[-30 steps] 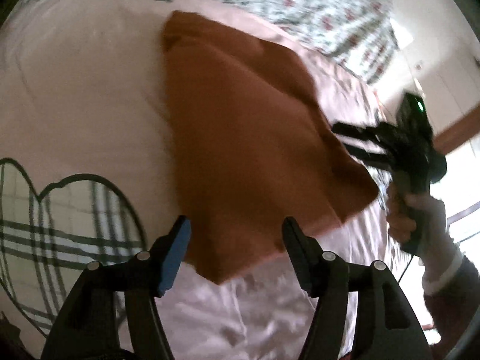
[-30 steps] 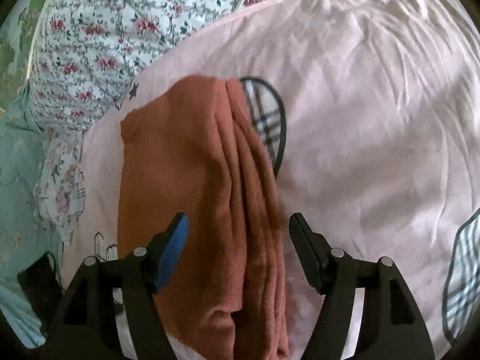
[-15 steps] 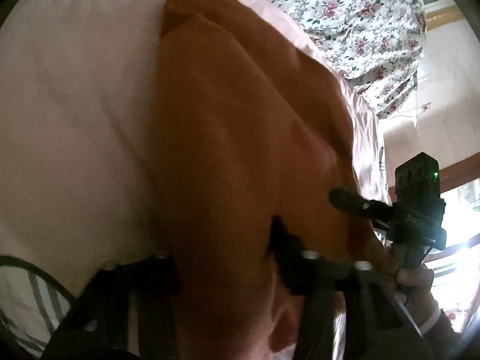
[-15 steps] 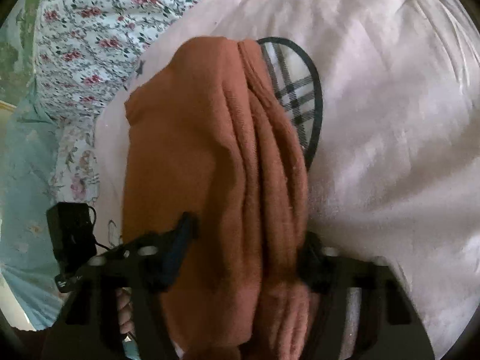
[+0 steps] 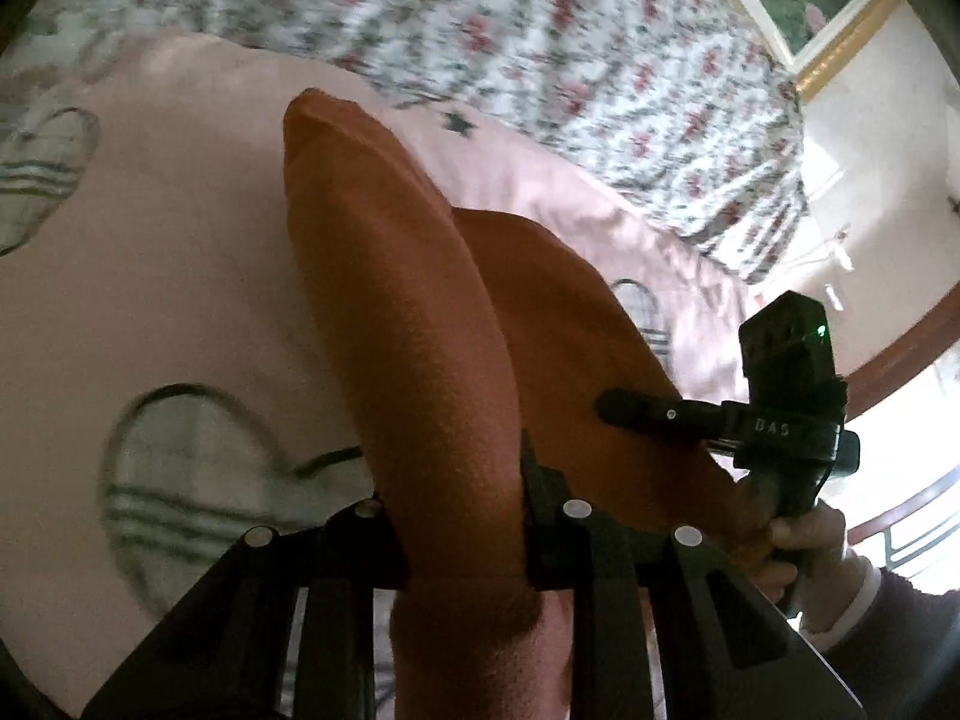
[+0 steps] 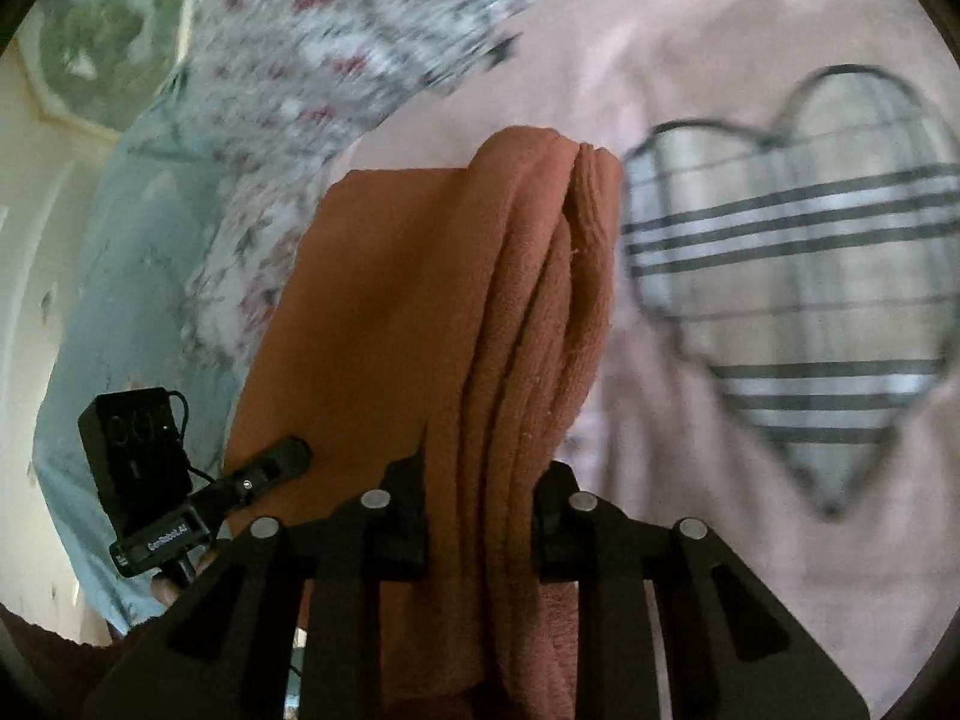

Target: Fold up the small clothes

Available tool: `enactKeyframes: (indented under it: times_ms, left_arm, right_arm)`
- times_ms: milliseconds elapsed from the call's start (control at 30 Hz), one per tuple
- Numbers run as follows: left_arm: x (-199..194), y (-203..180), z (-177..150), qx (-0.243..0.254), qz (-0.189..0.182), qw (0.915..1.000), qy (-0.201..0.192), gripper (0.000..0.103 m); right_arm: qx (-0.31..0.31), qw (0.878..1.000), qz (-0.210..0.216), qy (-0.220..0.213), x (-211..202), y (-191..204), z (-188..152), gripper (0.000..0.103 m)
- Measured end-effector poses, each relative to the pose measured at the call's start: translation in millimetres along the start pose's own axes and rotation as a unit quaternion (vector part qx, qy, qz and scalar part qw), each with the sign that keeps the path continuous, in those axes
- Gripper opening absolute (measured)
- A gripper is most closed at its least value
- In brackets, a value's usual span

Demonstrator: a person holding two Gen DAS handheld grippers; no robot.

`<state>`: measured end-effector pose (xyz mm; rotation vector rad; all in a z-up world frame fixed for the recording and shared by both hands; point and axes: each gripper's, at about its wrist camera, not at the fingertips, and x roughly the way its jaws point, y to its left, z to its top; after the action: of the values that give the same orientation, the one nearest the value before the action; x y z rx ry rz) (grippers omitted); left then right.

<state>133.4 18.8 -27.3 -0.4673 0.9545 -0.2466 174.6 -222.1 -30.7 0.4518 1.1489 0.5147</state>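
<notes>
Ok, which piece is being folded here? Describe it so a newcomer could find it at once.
Start at the pink bedsheet with plaid hearts, below the floral quilt. On it lies the rust-orange garment, one edge bunched up and clamped by both grippers. It is the only plain, unpatterned orange fabric there.

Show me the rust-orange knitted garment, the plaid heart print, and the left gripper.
rust-orange knitted garment (image 6: 384, 300), right wrist view, flat panel.
plaid heart print (image 6: 798, 276), right wrist view, centre.
left gripper (image 5: 462, 528), left wrist view, between fingertips.
</notes>
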Motion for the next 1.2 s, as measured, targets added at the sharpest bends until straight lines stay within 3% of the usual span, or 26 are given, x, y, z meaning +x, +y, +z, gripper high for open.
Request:
enactKeyframes:
  times_ms: [200,267,400,467,633,700,800,967,1033,1200]
  left_arm:
    - [-1.5,56.1,-22.9,-0.043,0.041,0.9979,0.024,0.026]
    - [2.5,63.5,-30.5,-0.049,0.05,0.997,0.033,0.032]
    - [-2.3,61.4,-37.6,-0.045,0.074,0.9958,0.032,0.046]
    - [-10.2,63.5,-38.7,-0.05,0.078,0.9953,0.029,0.052]
    - [-27.8,66.6,-37.5,-0.06,0.09,0.994,0.012,0.054]
    - [-30.9,69.4,-36.1,-0.057,0.101,0.9932,0.011,0.054]
    - [-32.4,70.7,-33.2,-0.05,0.127,0.9906,0.01,0.053]
    - [-30.1,71.3,-31.1,-0.052,0.129,0.9902,0.015,0.053]
    - [-25.1,71.6,-31.3,-0.051,0.134,0.9894,0.022,0.053]
    - [-24.7,67.8,-31.2,-0.048,0.136,0.9893,0.021,0.052]
  right_arm:
    - [0.007,0.999,-0.026,0.035,44.3,5.1,-11.7,0.025]
    - [0.012,0.998,-0.046,0.037,47.0,1.0,-15.6,0.027]
    - [0.017,0.995,-0.09,0.034,40.6,-1.3,-15.6,0.048]
    - [0.015,0.993,-0.113,0.02,29.8,-0.5,-12.4,0.051]
    - [-0.014,0.984,-0.163,-0.065,-8.6,14.5,-8.2,0.054]
    - [-0.03,0.983,-0.164,-0.076,-9.7,22.5,-2.7,0.053]
    - [-0.029,0.987,-0.147,-0.055,10.6,27.6,11.0,0.043]
    - [-0.011,0.987,-0.155,-0.026,41.0,18.6,16.9,0.034]
    - [0.002,0.989,-0.149,-0.023,41.6,14.0,17.4,0.018]
    - [-0.016,0.991,-0.102,-0.085,0.0,33.4,15.1,0.008]
